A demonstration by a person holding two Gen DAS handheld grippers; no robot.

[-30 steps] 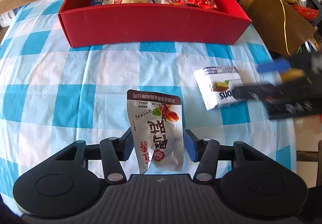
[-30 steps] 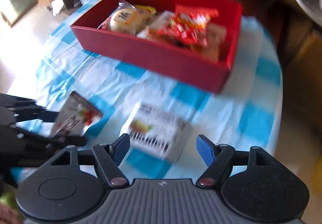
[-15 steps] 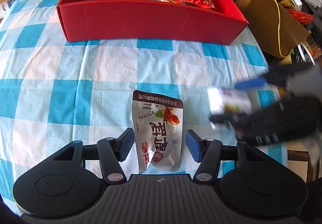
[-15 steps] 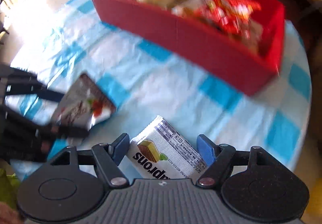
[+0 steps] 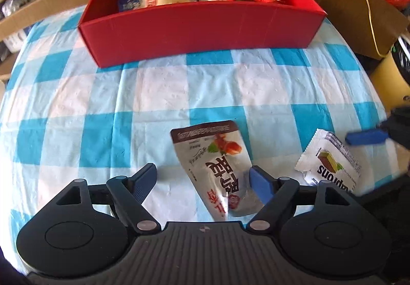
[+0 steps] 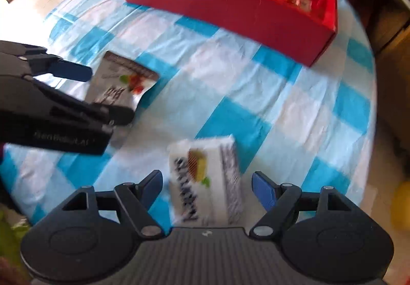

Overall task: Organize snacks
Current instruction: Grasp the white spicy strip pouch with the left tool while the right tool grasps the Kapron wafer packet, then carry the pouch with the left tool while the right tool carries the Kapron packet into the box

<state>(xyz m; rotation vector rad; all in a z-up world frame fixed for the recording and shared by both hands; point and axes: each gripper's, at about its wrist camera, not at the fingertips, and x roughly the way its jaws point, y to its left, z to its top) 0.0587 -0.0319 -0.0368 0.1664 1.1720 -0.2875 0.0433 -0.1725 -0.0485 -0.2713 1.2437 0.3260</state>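
Observation:
A silver snack pouch (image 5: 220, 167) with brown top and red print lies on the checked cloth between the open fingers of my left gripper (image 5: 203, 180); it also shows in the right wrist view (image 6: 120, 82). A white wafer packet (image 6: 205, 180) lies between the open fingers of my right gripper (image 6: 207, 187); it also shows in the left wrist view (image 5: 330, 162). The red box (image 5: 200, 26) at the back holds several snack packs. Neither gripper grips its packet.
The blue-and-white checked tablecloth (image 5: 77, 105) covers a round table. Cardboard boxes (image 5: 358, 8) and a yellow cable stand off the right edge. Shelves with clutter lie behind the box. The table's right edge (image 6: 371, 131) drops to the floor.
My right gripper has swung in and now straddles the wafer packet, which has turned. My left gripper has shifted left, so the pouch sits closer to its right finger.

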